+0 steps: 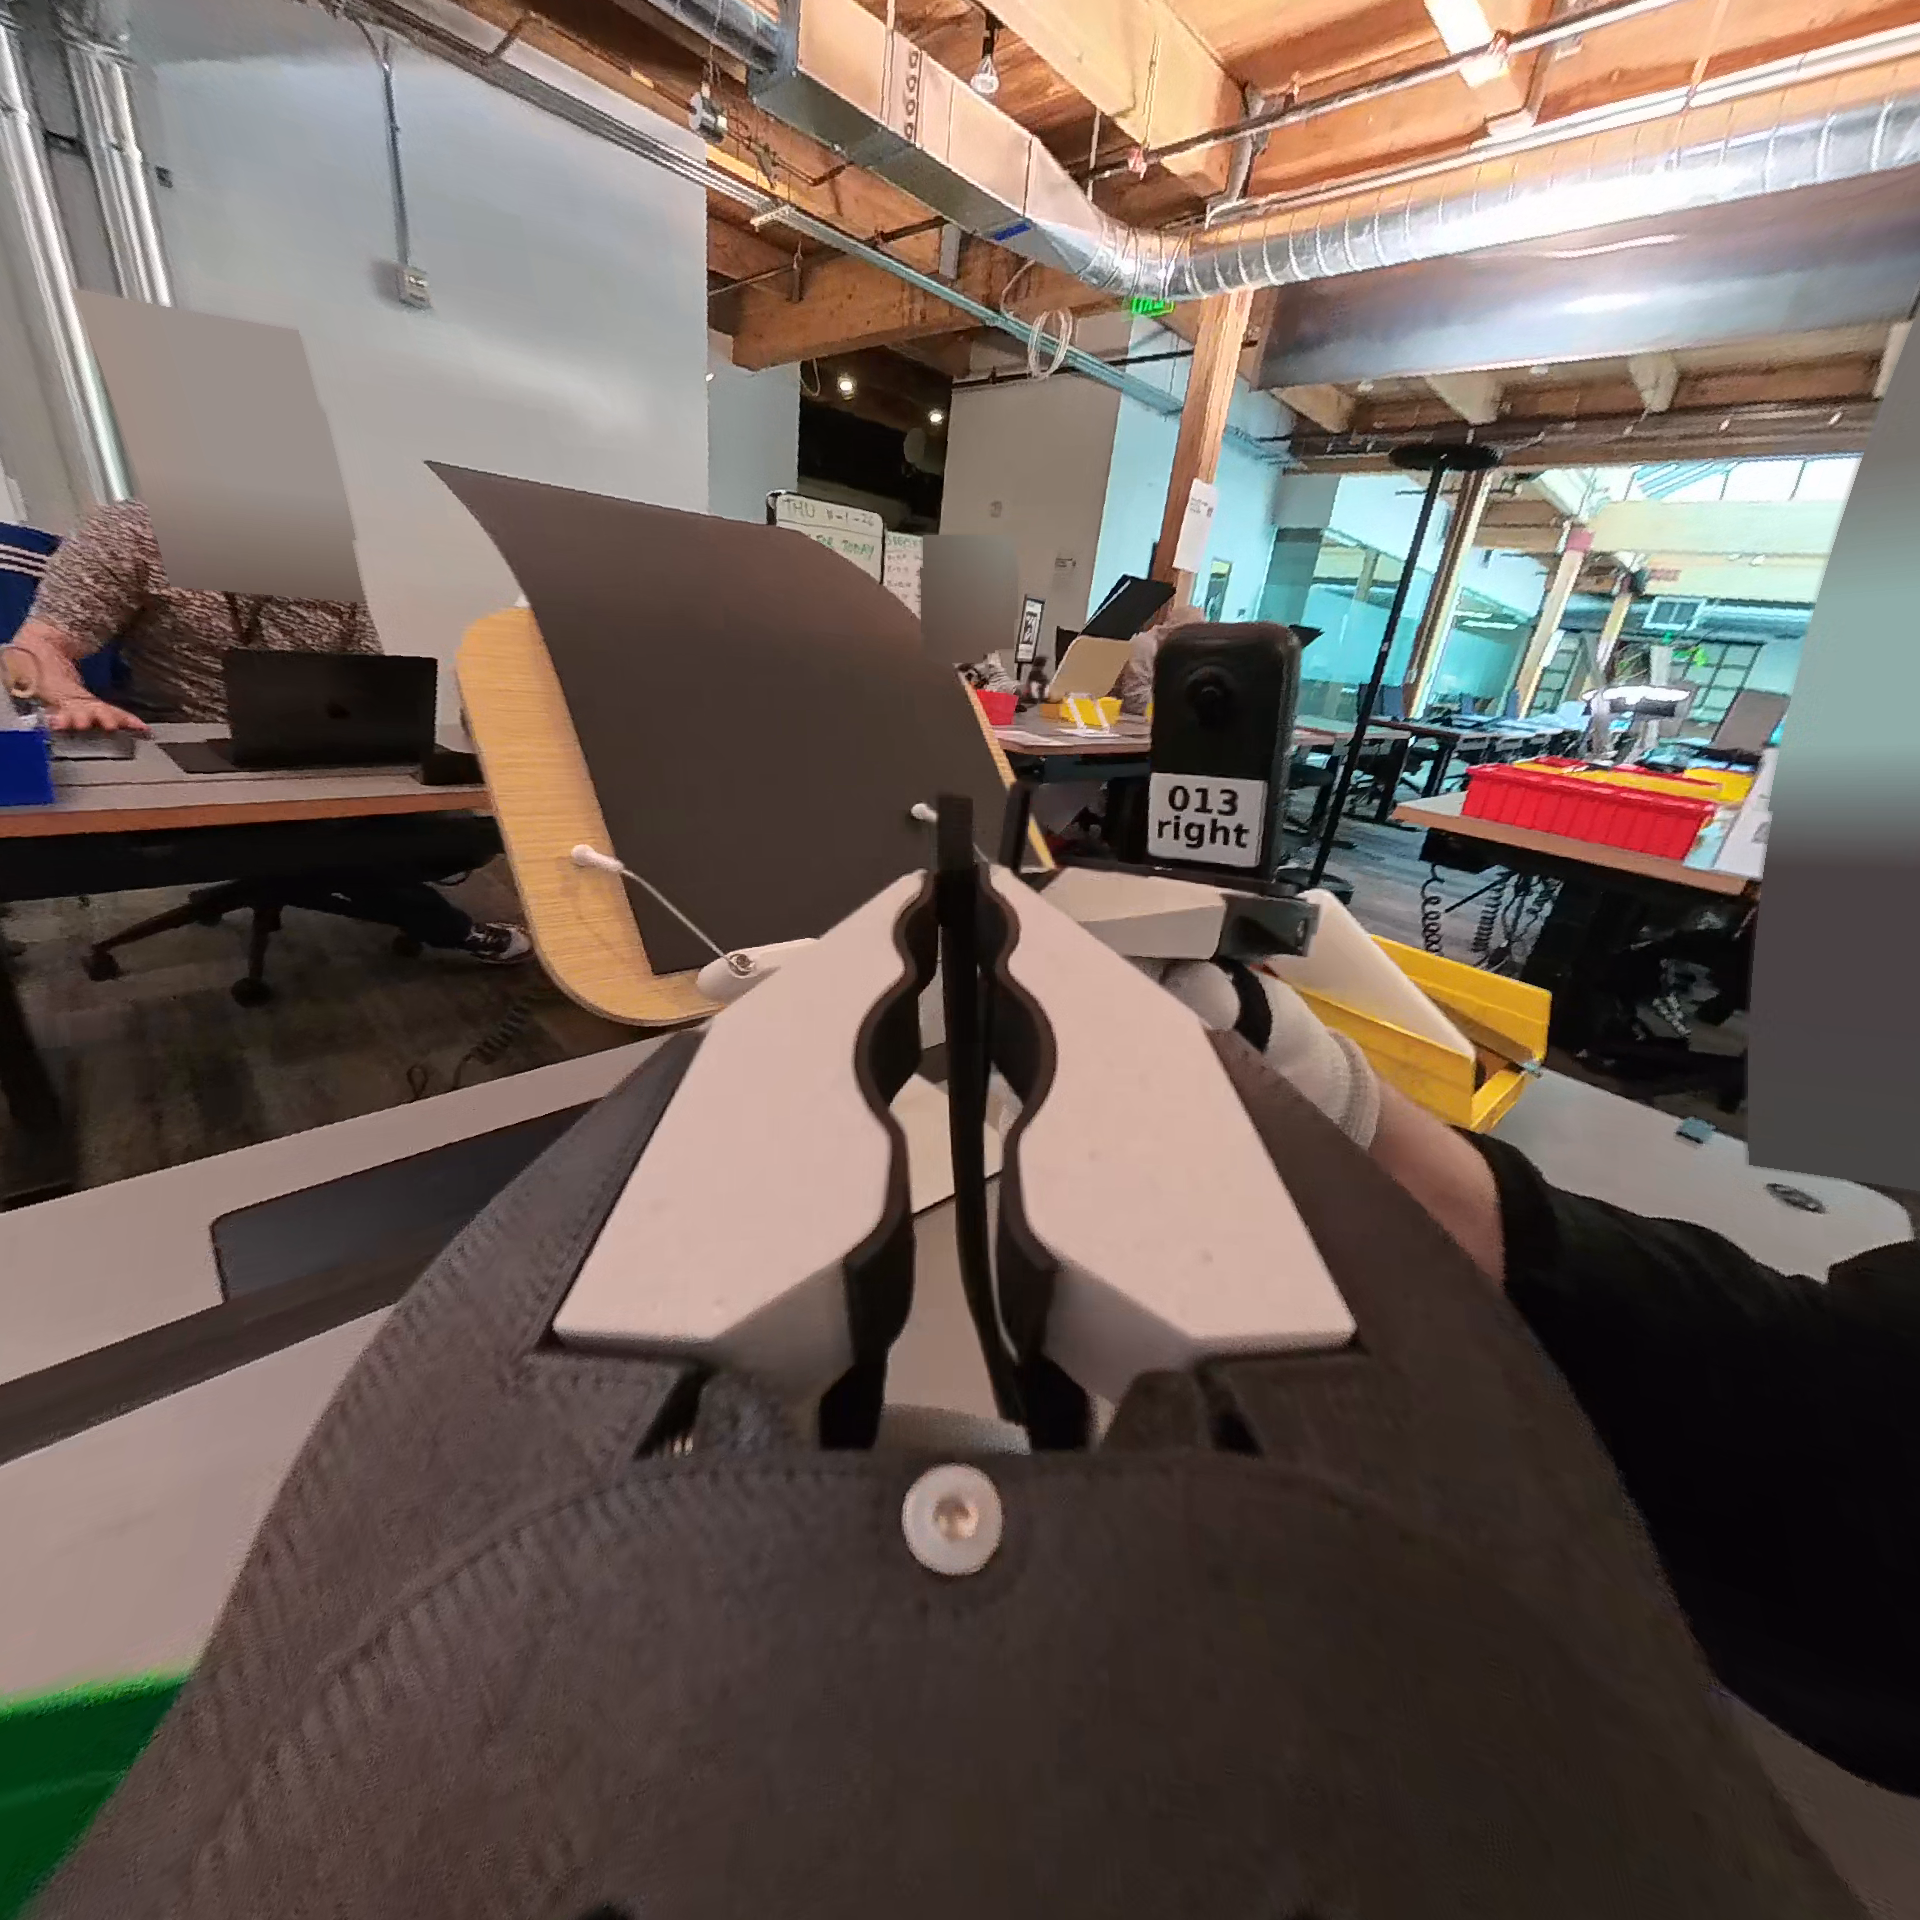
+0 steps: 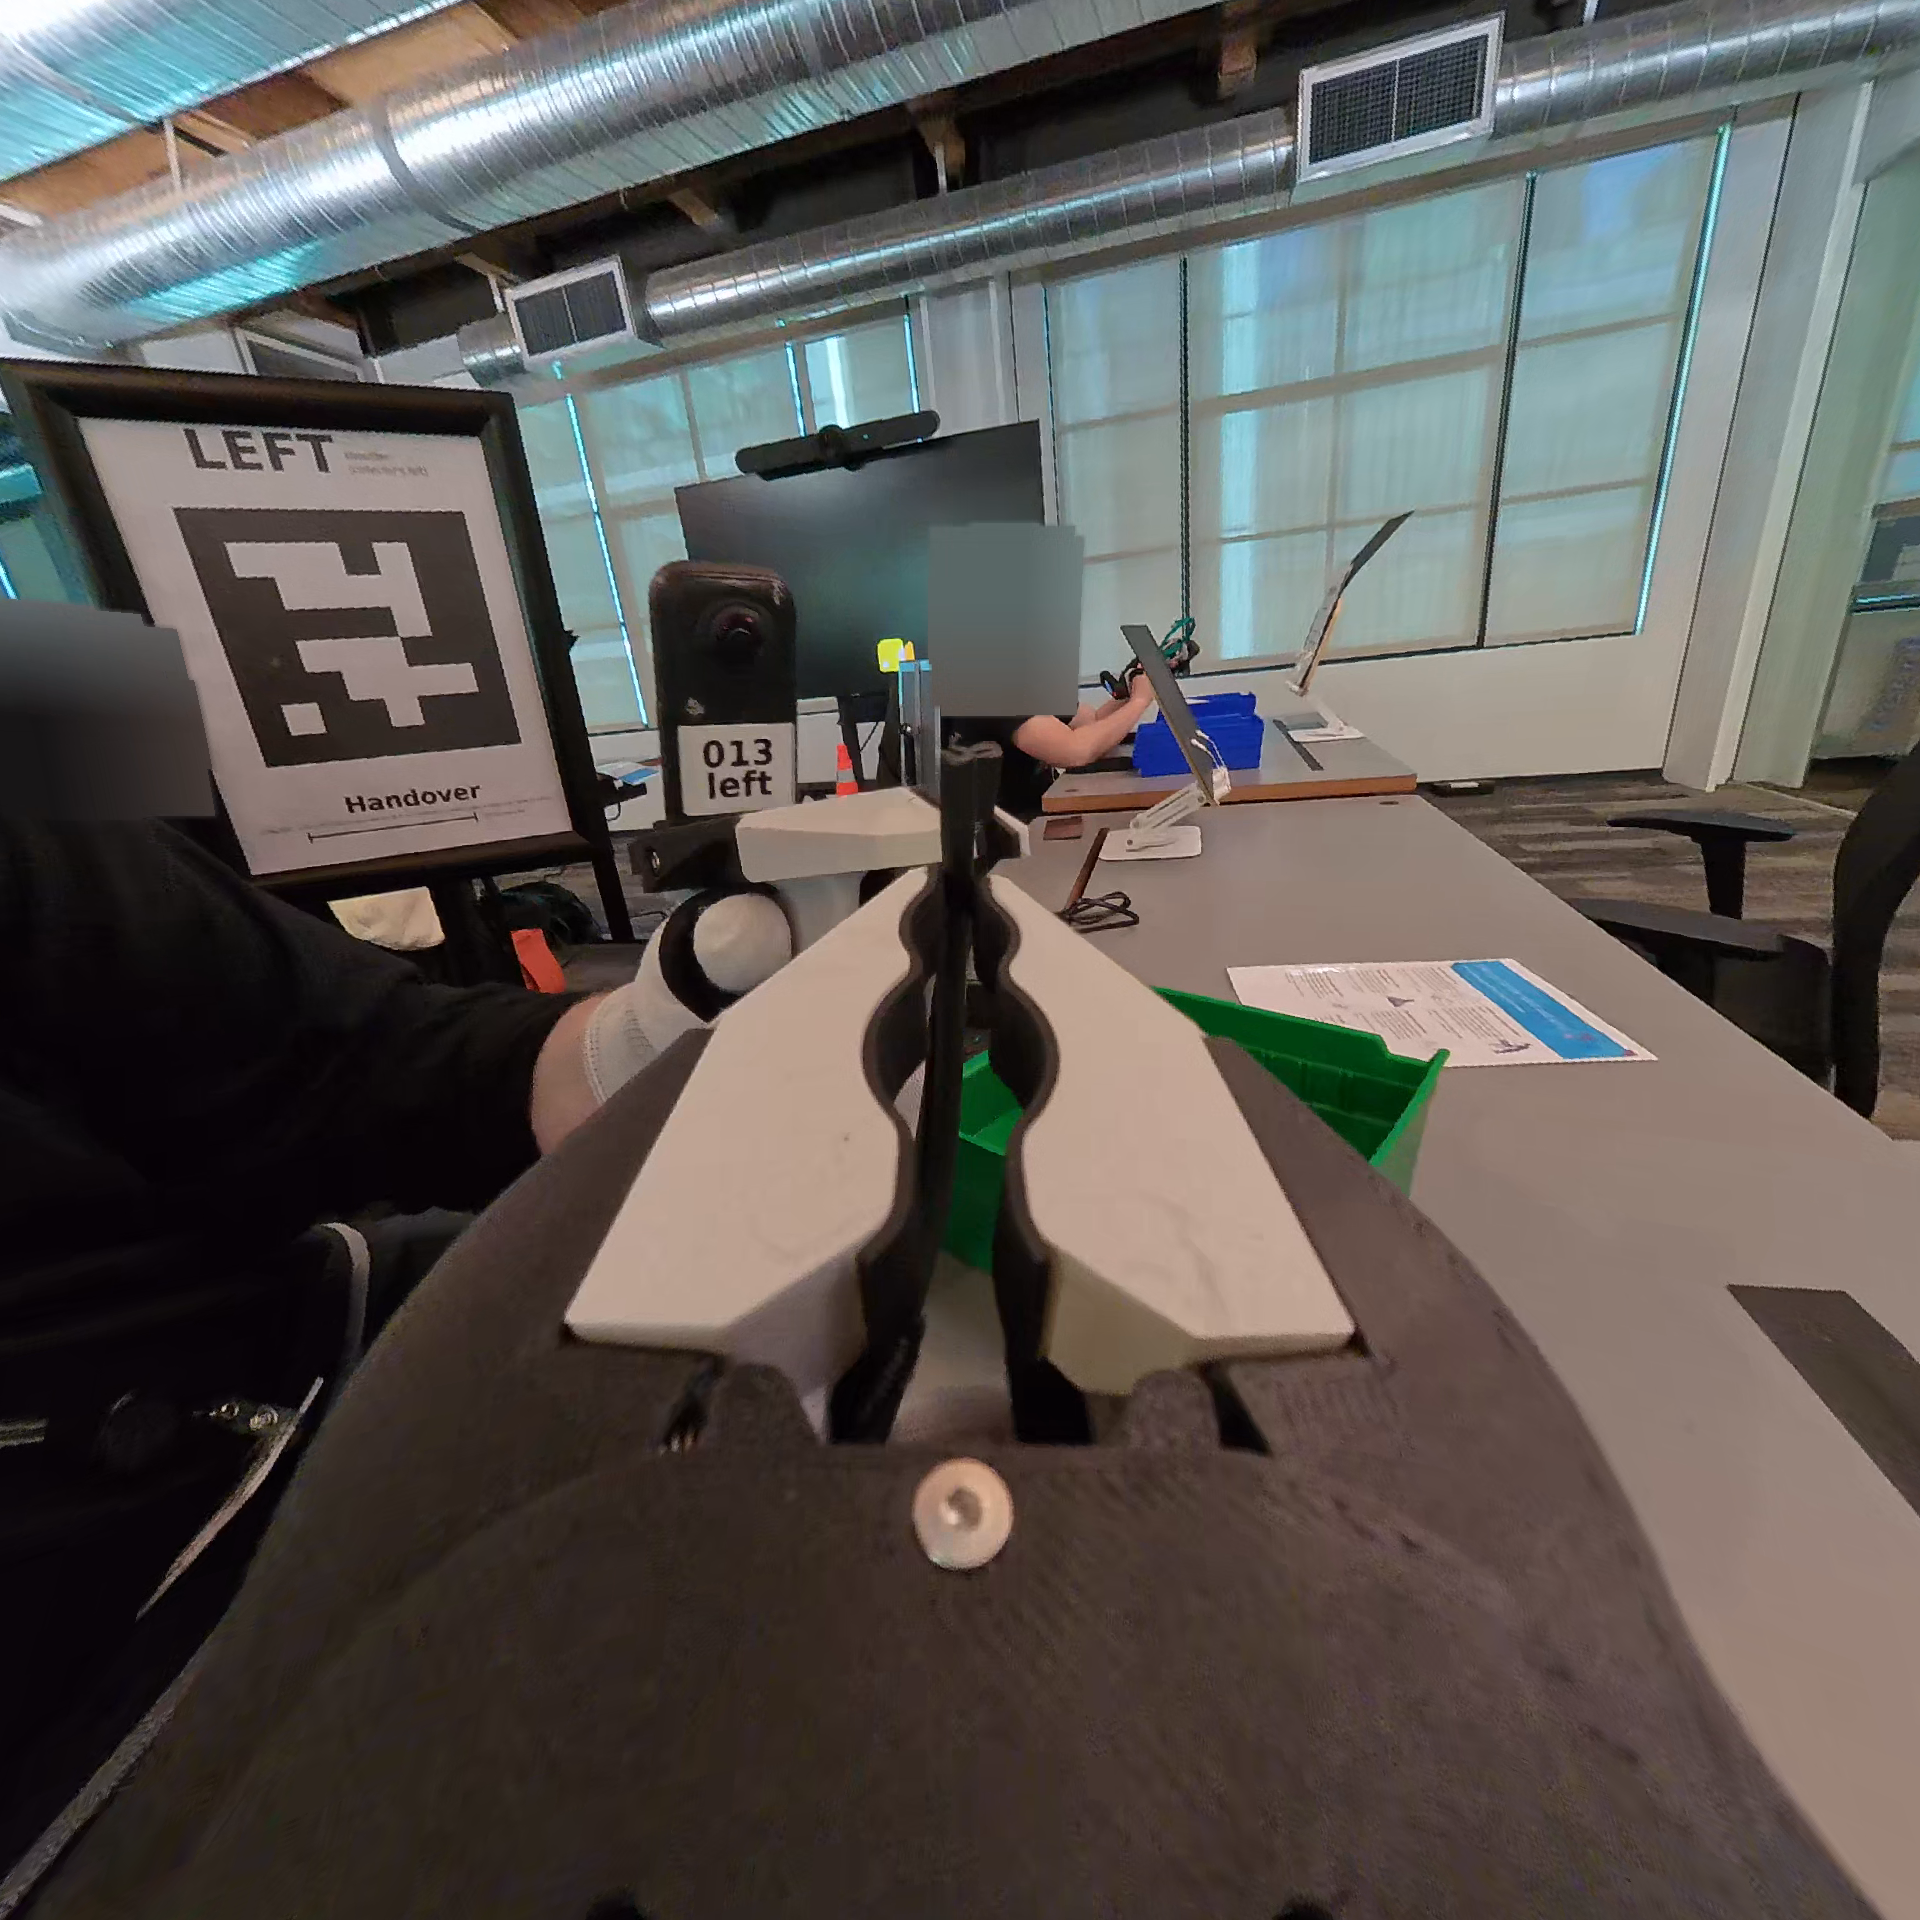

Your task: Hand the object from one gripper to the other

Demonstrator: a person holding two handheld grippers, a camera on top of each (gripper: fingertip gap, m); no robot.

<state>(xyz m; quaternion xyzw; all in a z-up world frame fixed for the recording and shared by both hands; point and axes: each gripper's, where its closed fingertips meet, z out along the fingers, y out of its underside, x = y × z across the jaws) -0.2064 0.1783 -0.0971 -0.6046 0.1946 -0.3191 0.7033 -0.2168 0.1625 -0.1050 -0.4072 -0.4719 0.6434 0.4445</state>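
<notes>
Honestly, both claws look pinched on the same thin black strip at once. The left claw [image 1: 956, 883] is closed on the strip [image 1: 961, 997], and the right claw [image 2: 961, 883] is clamped narrow on it too, mid-air above the grey surface [image 2: 1558, 1195] and green bin [image 2: 1320, 1060]. A clean handover is probably best done by confirming one grip before the other is loosened, with no twisting. The strip looks slim, flexible, matte; the pads are wavy black rubber on white plastic.
</notes>
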